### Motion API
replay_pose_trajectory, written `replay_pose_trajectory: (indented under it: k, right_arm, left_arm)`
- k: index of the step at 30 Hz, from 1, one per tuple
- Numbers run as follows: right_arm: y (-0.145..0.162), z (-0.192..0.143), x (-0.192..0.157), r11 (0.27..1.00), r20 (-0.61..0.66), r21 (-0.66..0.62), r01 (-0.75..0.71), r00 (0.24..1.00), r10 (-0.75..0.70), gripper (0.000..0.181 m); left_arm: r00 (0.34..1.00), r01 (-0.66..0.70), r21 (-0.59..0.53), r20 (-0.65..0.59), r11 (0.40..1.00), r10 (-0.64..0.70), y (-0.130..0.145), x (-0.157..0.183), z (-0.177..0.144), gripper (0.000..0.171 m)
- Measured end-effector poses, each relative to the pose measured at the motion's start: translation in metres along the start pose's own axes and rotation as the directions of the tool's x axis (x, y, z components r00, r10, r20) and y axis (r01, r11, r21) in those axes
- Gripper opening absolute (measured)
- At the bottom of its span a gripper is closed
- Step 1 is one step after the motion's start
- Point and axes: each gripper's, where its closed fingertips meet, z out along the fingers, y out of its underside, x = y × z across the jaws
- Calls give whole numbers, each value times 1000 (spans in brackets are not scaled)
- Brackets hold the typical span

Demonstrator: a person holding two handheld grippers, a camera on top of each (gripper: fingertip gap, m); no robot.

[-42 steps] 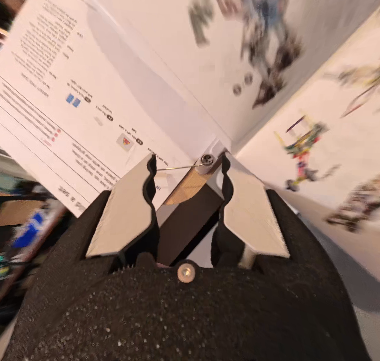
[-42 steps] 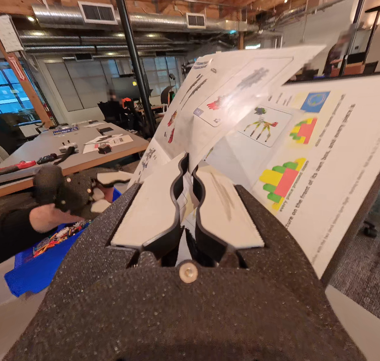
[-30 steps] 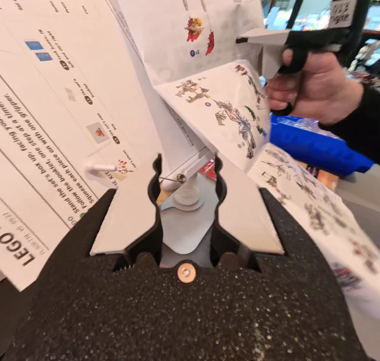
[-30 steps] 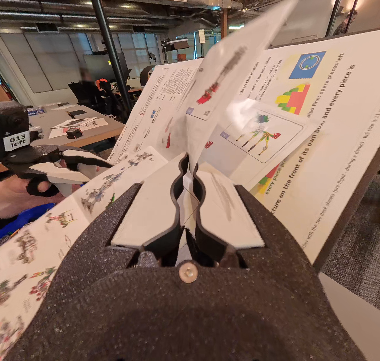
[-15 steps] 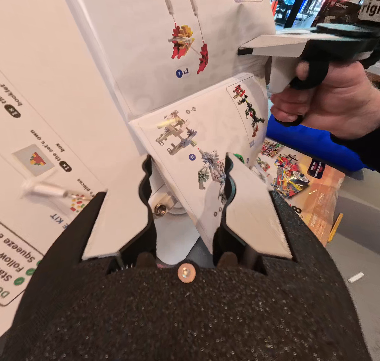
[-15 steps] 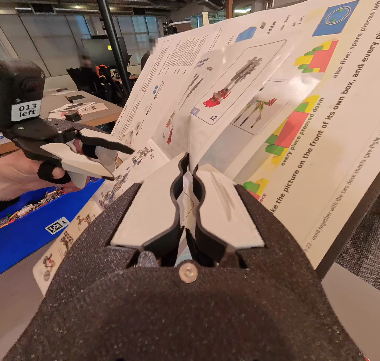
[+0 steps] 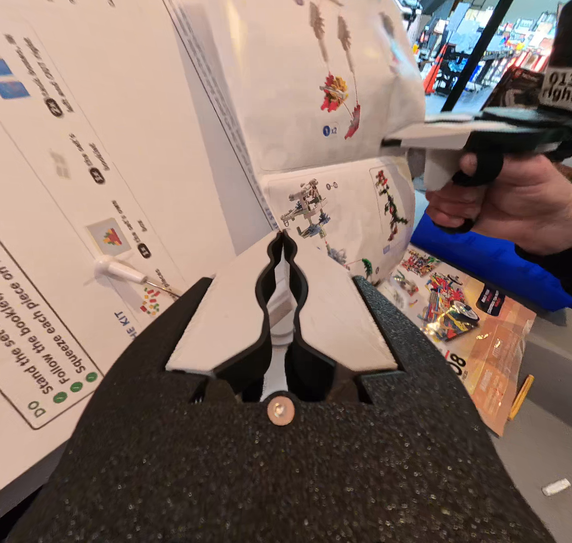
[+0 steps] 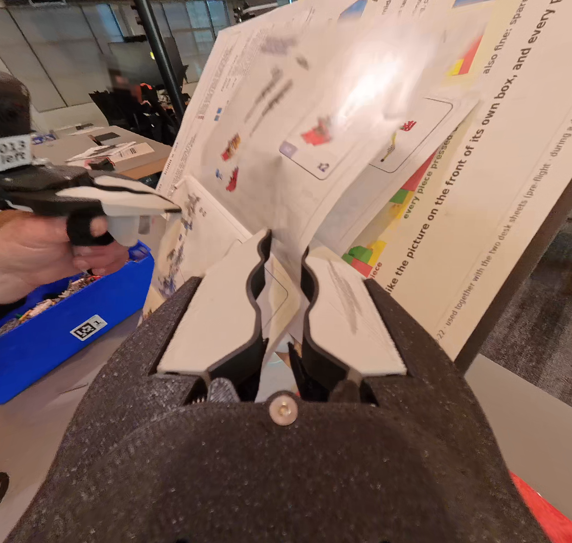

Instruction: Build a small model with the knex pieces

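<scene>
An open building-instruction booklet [image 7: 309, 95] leans against a tilted board of printed sheets [image 7: 123, 125]. My left gripper [image 7: 282, 235] is shut on the inner edge of the booklet's lower page [image 7: 340, 212]; it also shows in the right wrist view [image 8: 175, 209], tips on that page. My right gripper [image 8: 288, 243] has its jaws a little apart, with the edge of the upper page [image 8: 325, 101] lying loose between them. In the left wrist view the right gripper [image 7: 390, 141] sits at that page's right edge, held by a hand [image 7: 510, 212].
A blue bin [image 8: 62, 327] of small building pieces stands beside the booklet. A flattened printed box [image 7: 464, 327] lies on the grey table, with a yellow stick [image 7: 520, 398] and a small white piece [image 7: 555, 487]. A white pin [image 7: 114, 269] sticks out of the board.
My left gripper has closed on the lower page, which lay between its open jaws before. My right gripper, earlier shut on the upper page, has opened as the page swung back to the board.
</scene>
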Motion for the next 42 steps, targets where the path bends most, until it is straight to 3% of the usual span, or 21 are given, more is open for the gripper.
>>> replay_pose_trajectory:
  k: [3,5,7,11,15,19,22,26,32,35,38,40,42]
  right_arm:
    - [12,-1,-1,997,-25,-58,56,998,-58,43]
    - [17,-7,-4,995,-38,-66,81,996,-84,44]
    - [23,-13,-12,995,-16,-77,65,998,-66,59]
    - [21,-12,-15,1000,33,-17,8,999,-8,72]
    - [19,-10,-13,999,44,-2,-47,998,47,71]
    - [40,-11,-18,998,20,-55,-20,1000,21,65]
    - [65,-12,-31,992,81,-114,-62,994,71,54]
    - [65,-13,-32,985,100,-65,-162,981,168,56]
    - [68,-20,-20,998,22,-40,-40,999,41,56]
    - [64,-28,-23,998,0,-36,45,999,-45,39]
    - [64,-27,-24,995,-10,-44,86,996,-87,54]
    - [57,-23,-25,992,-17,-40,118,993,-118,53]
    - [44,-16,-32,969,-39,-65,239,970,-242,53]
  left_arm:
    - [1000,7,37,8,999,-7,-13,-1,-3,0]
    - [1000,15,48,10,999,-16,-18,0,-2,0]
    - [1000,28,59,7,998,-29,-20,1,0,0]
    - [999,40,117,-11,992,-39,-27,4,-1,0]
    - [999,48,203,-29,978,-43,-45,7,-10,0]
    - [998,66,266,-22,962,-63,-64,2,-13,0]
    - [994,112,318,-29,941,-109,-77,-3,-14,0]
    - [989,143,370,-18,918,-147,-88,-11,-16,0]
    - [977,195,423,-2,885,-215,-102,-29,-22,0]
    - [971,209,448,8,869,-238,-109,-37,-23,0]
    - [970,207,454,21,867,-242,-113,-41,-20,0]
    - [967,213,447,30,869,-252,-113,-43,-17,0]
    - [965,218,445,35,869,-261,-114,-46,-13,0]
